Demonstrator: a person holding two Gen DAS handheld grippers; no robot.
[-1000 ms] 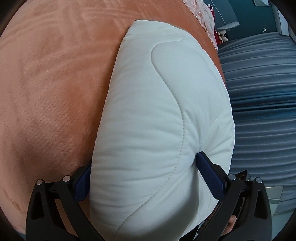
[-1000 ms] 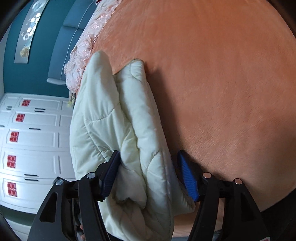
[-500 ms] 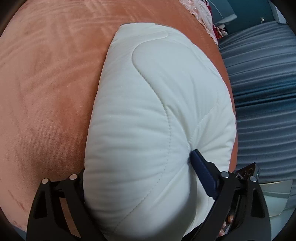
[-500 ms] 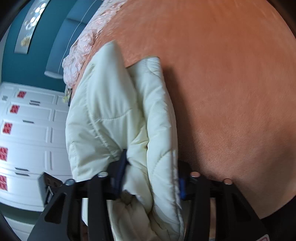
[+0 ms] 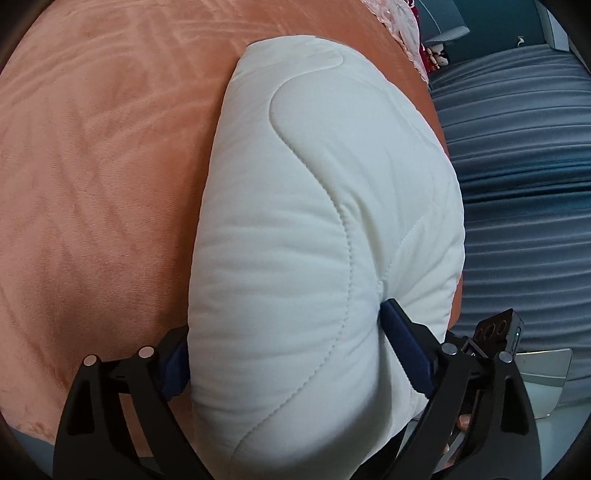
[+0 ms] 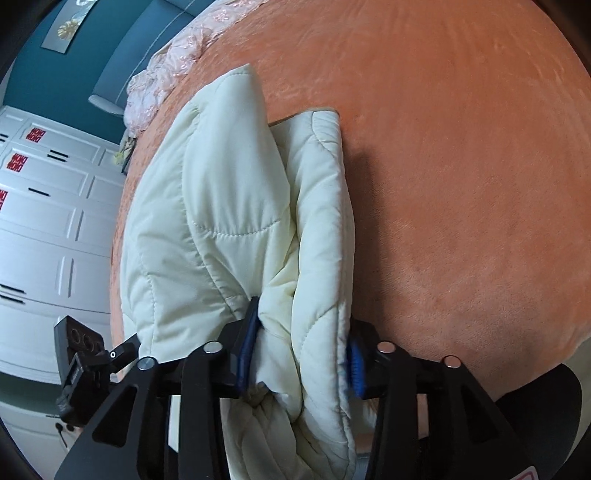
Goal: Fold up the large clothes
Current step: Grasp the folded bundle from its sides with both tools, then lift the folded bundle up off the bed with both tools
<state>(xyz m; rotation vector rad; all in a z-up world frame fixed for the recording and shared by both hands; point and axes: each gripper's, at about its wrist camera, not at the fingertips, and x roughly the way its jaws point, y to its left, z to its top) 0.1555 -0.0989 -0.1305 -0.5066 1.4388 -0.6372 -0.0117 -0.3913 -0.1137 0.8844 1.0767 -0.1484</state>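
Note:
A cream quilted padded garment [image 5: 314, 240] lies folded in thick layers on an orange plush bed [image 5: 92, 166]. My left gripper [image 5: 288, 354] is clamped around one bulging end of it, blue pads pressed into both sides. In the right wrist view the garment [image 6: 221, 221] shows as two stacked folds at the bed's [image 6: 461, 166] left edge. My right gripper [image 6: 301, 350] is shut on its near end, squeezing the layers between the blue pads.
A grey-blue ribbed cover [image 5: 524, 184] lies right of the bed. A pink lace bedspread [image 6: 177, 62] bunches at the far end by a teal headboard [image 6: 147, 33]. White cabinets [image 6: 48, 221] stand to the left. The other gripper's camera [image 6: 79, 350] shows at the lower left.
My right gripper has closed tighter on the garment's end, from wide to pinching the layers. The garment has shifted slightly over the bed. My left gripper keeps its hold.

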